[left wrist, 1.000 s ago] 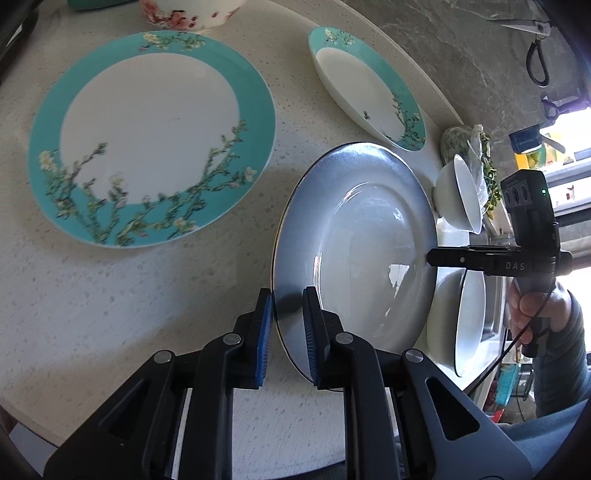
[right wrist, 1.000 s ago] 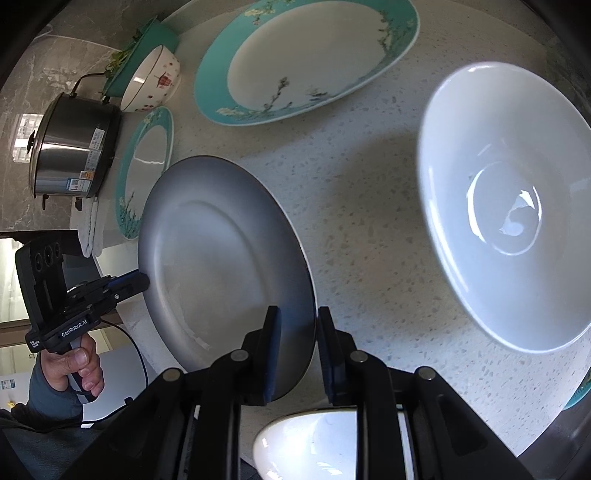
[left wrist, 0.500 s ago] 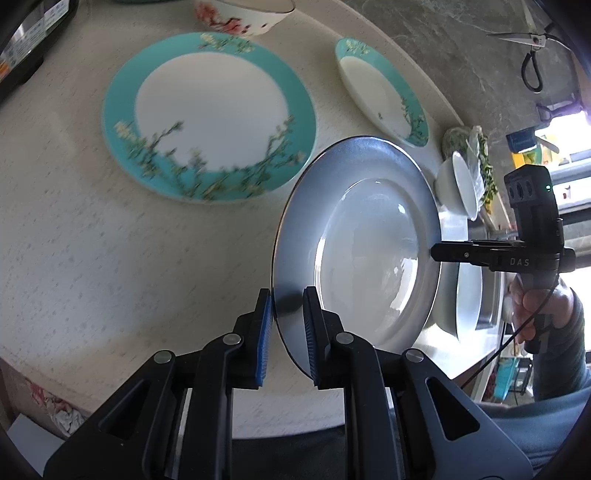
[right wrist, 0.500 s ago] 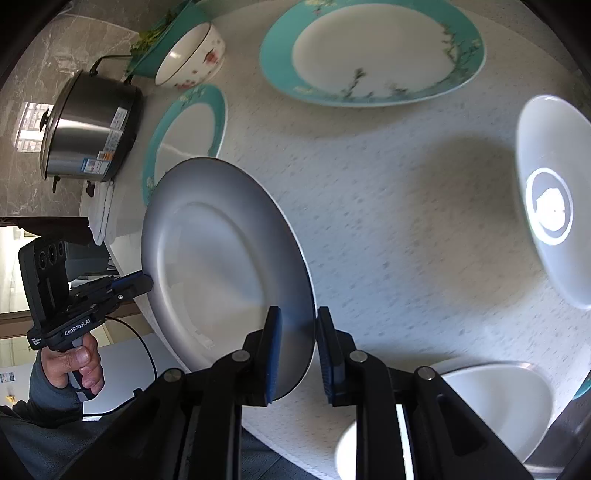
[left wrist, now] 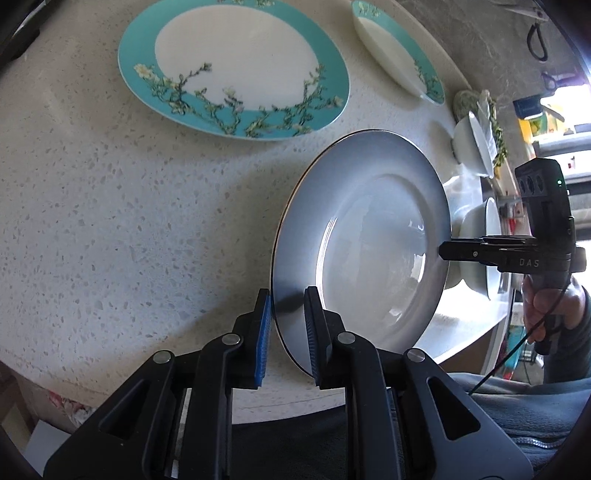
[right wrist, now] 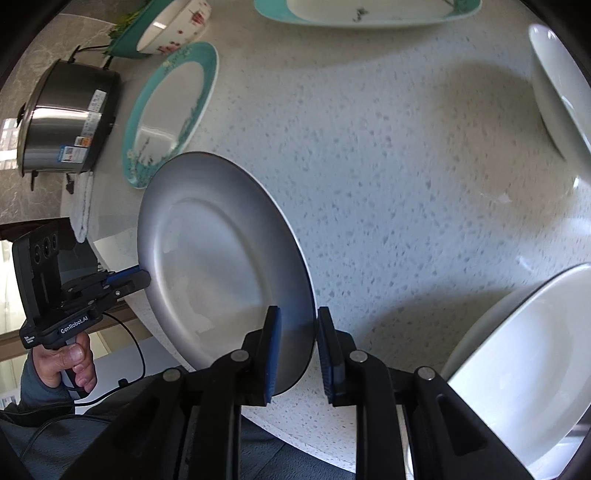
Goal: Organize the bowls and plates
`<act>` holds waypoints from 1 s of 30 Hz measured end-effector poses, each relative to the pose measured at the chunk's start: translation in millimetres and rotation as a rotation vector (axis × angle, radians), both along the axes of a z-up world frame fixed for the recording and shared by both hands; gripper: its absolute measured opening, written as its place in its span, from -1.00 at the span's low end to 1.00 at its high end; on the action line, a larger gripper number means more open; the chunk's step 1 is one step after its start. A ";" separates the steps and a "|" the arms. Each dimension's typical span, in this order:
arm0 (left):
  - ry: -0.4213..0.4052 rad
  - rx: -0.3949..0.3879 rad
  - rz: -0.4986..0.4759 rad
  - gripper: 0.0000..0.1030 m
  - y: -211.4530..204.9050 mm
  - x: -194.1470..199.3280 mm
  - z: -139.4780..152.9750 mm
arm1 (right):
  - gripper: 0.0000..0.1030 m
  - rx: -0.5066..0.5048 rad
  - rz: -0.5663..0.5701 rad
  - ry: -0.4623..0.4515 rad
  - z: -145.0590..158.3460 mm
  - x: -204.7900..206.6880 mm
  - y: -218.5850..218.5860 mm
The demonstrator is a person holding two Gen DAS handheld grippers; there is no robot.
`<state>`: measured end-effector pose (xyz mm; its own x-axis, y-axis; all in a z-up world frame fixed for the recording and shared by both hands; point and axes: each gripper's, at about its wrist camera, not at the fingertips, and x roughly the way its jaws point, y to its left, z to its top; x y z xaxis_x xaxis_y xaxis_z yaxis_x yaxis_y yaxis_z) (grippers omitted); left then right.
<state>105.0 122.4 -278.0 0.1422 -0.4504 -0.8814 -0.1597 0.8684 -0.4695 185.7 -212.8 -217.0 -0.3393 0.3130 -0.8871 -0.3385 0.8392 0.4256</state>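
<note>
Grey plate (left wrist: 369,240) held tilted above the speckled counter (left wrist: 129,206), left tool (left wrist: 286,314) and right tool (right wrist: 297,328) each clamped on opposite rim edges, centre frame.

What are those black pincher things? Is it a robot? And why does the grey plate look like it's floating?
No robot: a person holds two hand tools, each with two fingers and a camera looking along them. One picture comes from the left gripper, one from the right gripper. Each camera also sees the other tool, held in a hand. Both grippers pinch opposite edges of the grey plate, carrying it above the speckled counter. On the counter lie a big teal flowered plate, a smaller teal dish, white bowls and a flowered bowl, beside a steel pot.
</note>
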 end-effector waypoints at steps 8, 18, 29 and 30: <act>-0.010 0.006 -0.031 -0.67 -0.8 13.9 -6.2 | -0.47 -0.049 -0.015 -0.041 -4.4 -8.2 6.1; -0.039 0.021 -0.015 -0.60 2.5 17.6 -1.2 | -0.40 -0.114 0.004 -0.138 1.4 -20.6 27.4; -0.184 0.070 0.126 0.45 37.6 11.3 56.4 | 0.32 -0.023 -0.075 -0.316 70.7 -14.0 17.3; -0.197 0.058 0.156 0.51 44.8 9.8 63.1 | 0.34 0.037 -0.113 -0.328 80.9 -7.7 15.2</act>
<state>114.8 167.3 -214.9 0.3777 -0.3593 -0.8533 -0.2043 0.8666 -0.4553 178.0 -197.6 -136.1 0.0002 0.3661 -0.9306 -0.3679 0.8653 0.3404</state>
